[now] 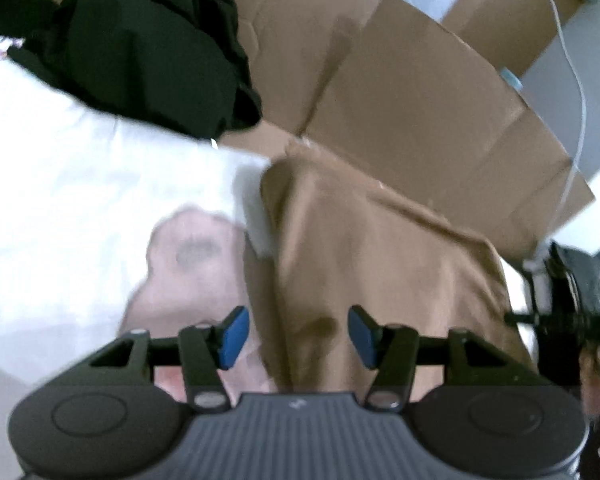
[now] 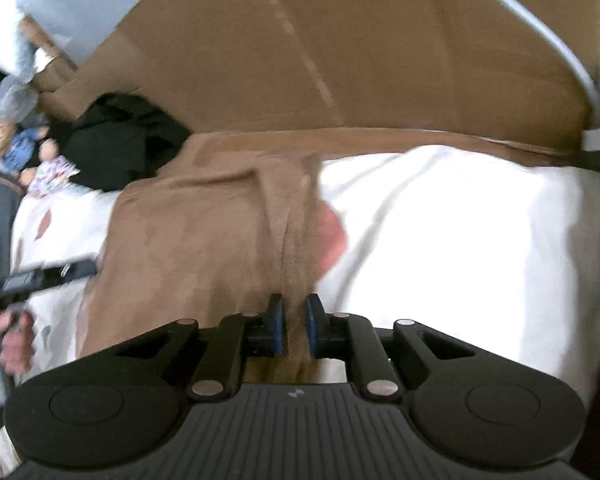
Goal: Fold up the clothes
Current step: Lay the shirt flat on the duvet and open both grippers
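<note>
Right gripper (image 2: 294,326) pinches my brown garment (image 2: 188,240) mid-fold on the white sheet (image 2: 440,220); left gripper (image 1: 298,336) gapes empty, and should regrip next.

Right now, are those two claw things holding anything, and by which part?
The right gripper pinches a bunched fold of the brown garment. The left gripper is open, holding nothing.

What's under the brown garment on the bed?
The brown garment lies on a white sheet, with a pink patch showing at its edge. Its far end meets the cardboard. Whatever lies beneath its middle is covered.
</note>
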